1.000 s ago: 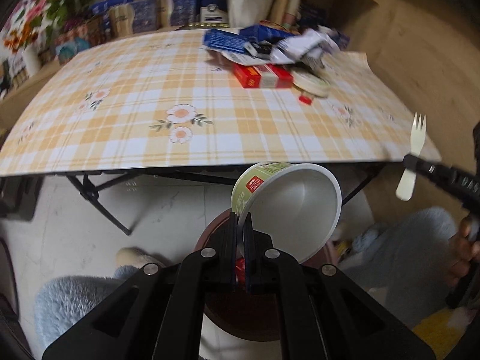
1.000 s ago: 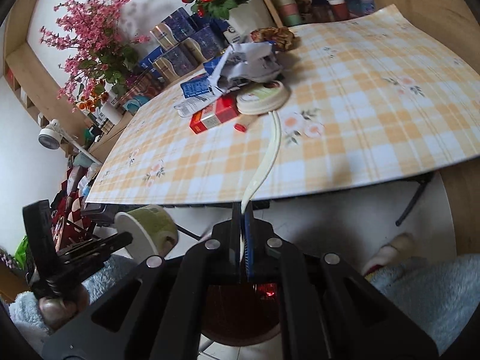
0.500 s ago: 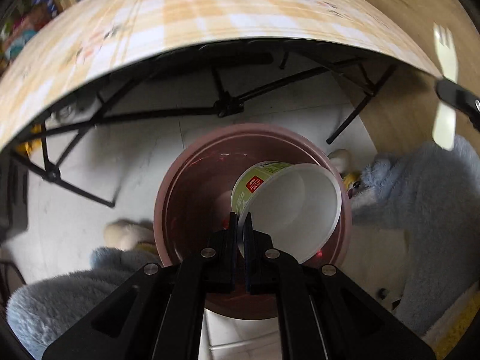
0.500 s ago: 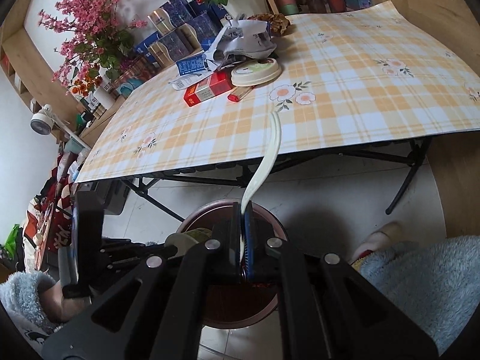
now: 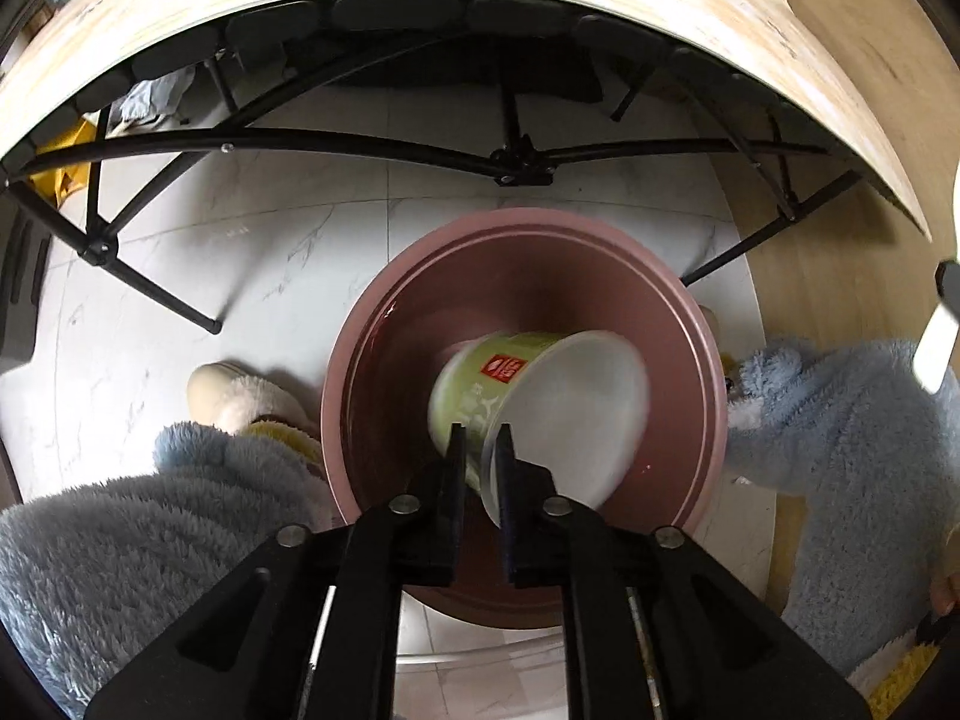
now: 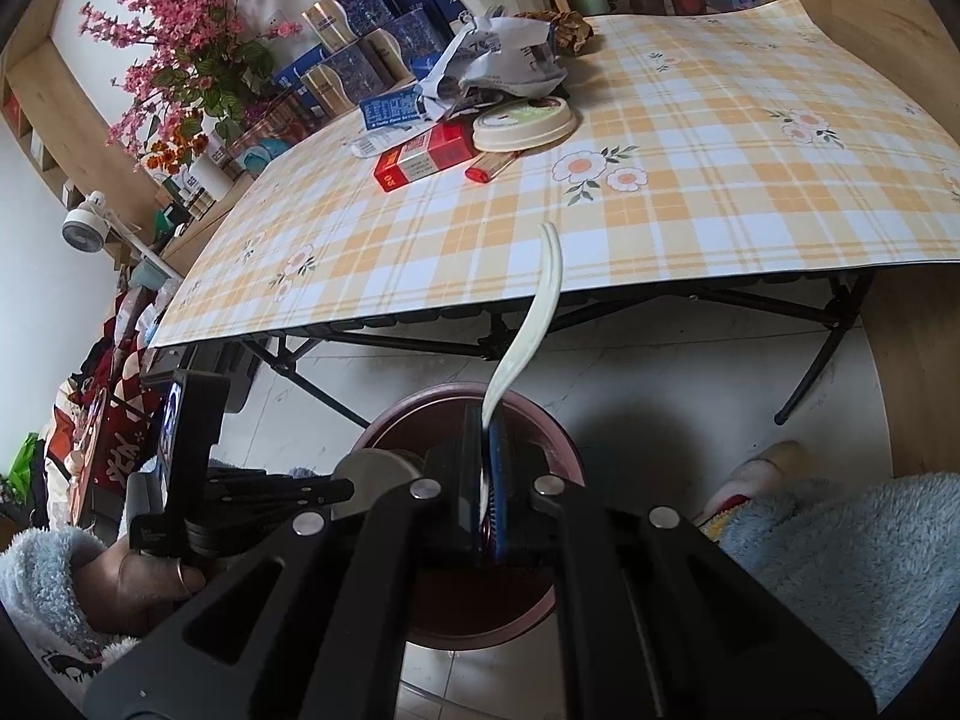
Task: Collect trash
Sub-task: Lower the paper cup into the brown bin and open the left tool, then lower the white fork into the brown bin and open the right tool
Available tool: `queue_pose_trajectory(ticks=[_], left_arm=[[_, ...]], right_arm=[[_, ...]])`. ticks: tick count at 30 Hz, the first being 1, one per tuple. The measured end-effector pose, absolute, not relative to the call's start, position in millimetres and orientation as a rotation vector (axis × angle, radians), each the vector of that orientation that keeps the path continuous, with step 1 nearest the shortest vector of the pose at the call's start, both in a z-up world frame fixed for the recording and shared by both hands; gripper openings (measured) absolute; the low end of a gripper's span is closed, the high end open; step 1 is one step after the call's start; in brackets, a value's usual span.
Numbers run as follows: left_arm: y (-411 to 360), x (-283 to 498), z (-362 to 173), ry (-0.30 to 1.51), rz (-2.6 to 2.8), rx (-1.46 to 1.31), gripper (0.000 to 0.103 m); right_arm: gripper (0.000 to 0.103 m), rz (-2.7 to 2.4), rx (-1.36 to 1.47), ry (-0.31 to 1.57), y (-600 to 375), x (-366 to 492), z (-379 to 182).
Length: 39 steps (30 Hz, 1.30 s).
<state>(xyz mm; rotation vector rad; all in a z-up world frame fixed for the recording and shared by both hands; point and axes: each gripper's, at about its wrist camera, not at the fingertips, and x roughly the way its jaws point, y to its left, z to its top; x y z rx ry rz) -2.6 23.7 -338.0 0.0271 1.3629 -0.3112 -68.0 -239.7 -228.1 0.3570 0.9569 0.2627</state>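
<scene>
Two pieces of trash over the bin at once. Green noodle cup point(image 5: 528, 396) tilted, mouth toward the camera, blurred, low inside the pink bin point(image 5: 516, 225) on the floor in front of the bench point(image 6: 720, 150). Straddled at its near rim by the left tongs point(image 5: 480, 438), jaws just opening and now apart, with the cup's wall between them but seemingly no longer pinched. Reads as the release itself: dropping the cup, judging by the blur and the gap.

Next out, the white plastic fork point(image 6: 543, 294), clamped by its handle in the right tongs point(image 6: 489, 420), jaws together on it, prongs pointing up and away, handle end just above the bin's far rim.

Calls next for lifting the left tongs clear of the bin, then lowering the fork over the opening and parting the right jaws.

Further out, on the far left part of the bench, more to collect: red box point(image 6: 426, 156), round lid point(image 6: 522, 120), crumpled paper point(image 6: 498, 54), blue carton point(image 6: 390, 108). Task only partly done.
</scene>
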Motion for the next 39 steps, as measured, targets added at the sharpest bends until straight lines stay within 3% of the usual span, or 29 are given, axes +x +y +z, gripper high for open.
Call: queue_pose_trajectory(ticks=[1,3,5,8,12,15,20,28,30,31,32,33,35,37,39], left_arm=[[25,-3,-335,1.353,-0.307,0.019,0.021],[28,-6,-323,1.294,-0.306,-0.009,0.043],[30,-8,-312,1.237,-0.304,-0.028,0.045],[36,-10,-293,1.142,-0.273,-0.055,0.057],[58,-19,-247,0.954,-0.148,-0.102,0.092],[81,-34,-213,0.806,-0.075,-0.148,0.095],[88,-54,-184,0.644,0.013,0.02,0.097],[98,-51,-204,0.697,0.03,0.002,0.097],[102,-50,-207,0.704,0.034,-0.021,0.097],[105,-49,-210,0.72,0.037,-0.035,0.097],[106,-46,-212,0.732,0.042,-0.043,0.097],[107,-48,-214,0.74,0.047,-0.048,0.097],[105,-48,-215,0.745,0.057,-0.044,0.097],[101,-50,-214,0.736,0.056,-0.026,0.097],[96,-52,-213,0.723,0.046,0.0,0.097]], right_arm=[[0.007,0.265,0.355,0.96,-239,-68,-228],[0.007,0.268,0.351,0.965,-238,-67,-229],[0.007,0.269,0.35,0.972,-238,-66,-230],[0.007,0.277,0.339,0.994,-234,-64,-234],[0.007,0.289,0.279,1.024,-224,-63,-238],[0.007,0.327,0.196,1.083,-206,-60,-251],[0.007,0.365,0.152,1.16,-188,-52,-269],[0.008,0.45,0.121,1.181,-168,-48,-276],[0.028,0.446,0.107,1.177,-166,-49,-275],[0.048,0.432,0.109,1.162,-169,-49,-273],[0.059,0.419,0.113,1.146,-172,-50,-271],[0.064,0.399,0.116,1.125,-176,-50,-268],[0.089,0.359,0.134,1.085,-186,-49,-260],[0.096,0.326,0.167,1.028,-199,-49,-250],[0.097,0.267,0.175,0.979,-208,-49,-241]])
